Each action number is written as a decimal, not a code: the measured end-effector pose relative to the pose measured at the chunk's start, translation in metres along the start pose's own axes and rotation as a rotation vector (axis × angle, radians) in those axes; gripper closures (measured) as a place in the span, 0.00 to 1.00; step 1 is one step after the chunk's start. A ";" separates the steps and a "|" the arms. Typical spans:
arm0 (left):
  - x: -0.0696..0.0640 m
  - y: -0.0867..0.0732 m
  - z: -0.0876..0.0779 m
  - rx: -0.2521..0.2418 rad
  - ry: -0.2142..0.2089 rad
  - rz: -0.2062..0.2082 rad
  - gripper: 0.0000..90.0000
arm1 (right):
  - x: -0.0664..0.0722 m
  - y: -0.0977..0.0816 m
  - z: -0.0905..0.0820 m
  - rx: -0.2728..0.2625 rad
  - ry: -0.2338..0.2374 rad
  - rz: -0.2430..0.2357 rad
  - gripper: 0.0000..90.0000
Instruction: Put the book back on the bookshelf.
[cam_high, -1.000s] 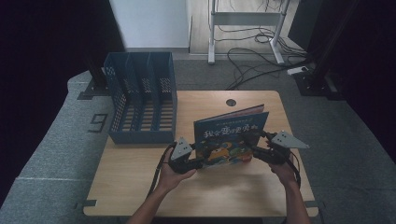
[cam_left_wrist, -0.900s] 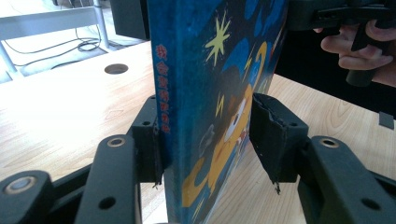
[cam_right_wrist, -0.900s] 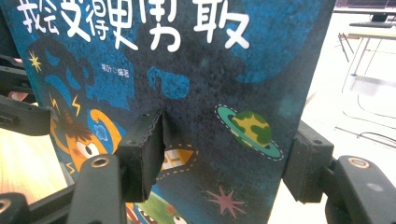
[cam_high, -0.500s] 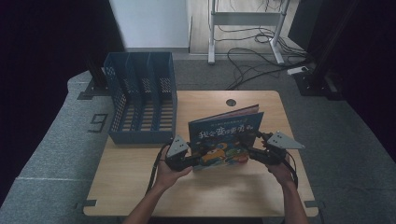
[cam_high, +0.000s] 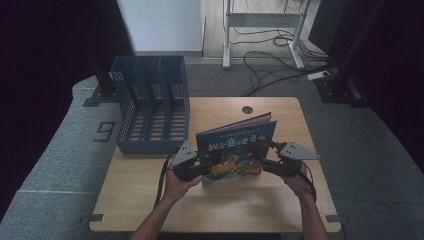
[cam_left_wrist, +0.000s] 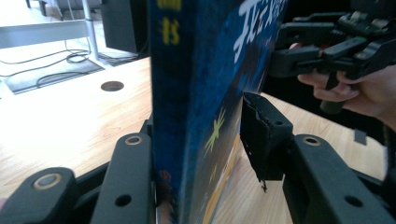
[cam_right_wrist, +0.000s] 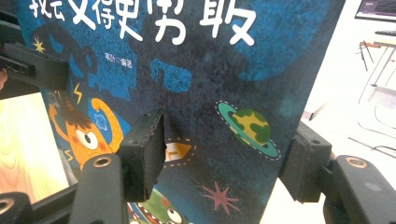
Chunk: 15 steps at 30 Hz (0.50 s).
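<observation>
A blue picture book with white characters and an orange monster stands tilted on its lower edge on the wooden table. My left gripper has it at the lower left. In the left gripper view the book runs between the jaws of the left gripper, which have just been closing; one jaw lies along the spine side and the other pad meets the cover. My right gripper grips the lower right. In the right gripper view the right gripper has one pad on the book's front cover and the other behind its edge.
A blue slotted file rack with upright compartments stands at the table's back left, just left of the book. A round cable hole sits near the table's far edge. Beyond the table, cables and a white frame lie on the floor.
The book has shifted slightly to the left and stands a little steeper. The left gripper's jaws have drawn in on its left edge. Both hands stay almost in place.
</observation>
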<state>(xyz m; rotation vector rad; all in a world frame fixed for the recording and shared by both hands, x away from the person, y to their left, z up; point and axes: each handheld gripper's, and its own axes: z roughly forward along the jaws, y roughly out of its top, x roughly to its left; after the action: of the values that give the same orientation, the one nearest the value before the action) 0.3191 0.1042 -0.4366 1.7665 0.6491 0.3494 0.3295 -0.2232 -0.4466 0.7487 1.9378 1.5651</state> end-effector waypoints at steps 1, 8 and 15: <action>0.001 0.000 -0.001 -0.006 -0.006 -0.006 0.65 | 0.000 0.000 0.000 0.000 0.004 0.002 0.42; 0.003 0.005 -0.005 -0.028 -0.026 -0.036 0.64 | 0.001 0.001 0.003 0.001 0.017 0.002 0.43; 0.004 0.009 -0.008 -0.037 -0.043 -0.031 0.65 | 0.001 0.001 0.004 0.001 0.037 0.005 0.43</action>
<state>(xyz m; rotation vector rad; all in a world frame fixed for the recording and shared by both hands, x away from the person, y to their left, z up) 0.3204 0.1109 -0.4266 1.7223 0.6346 0.2994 0.3316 -0.2193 -0.4461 0.7308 1.9642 1.5920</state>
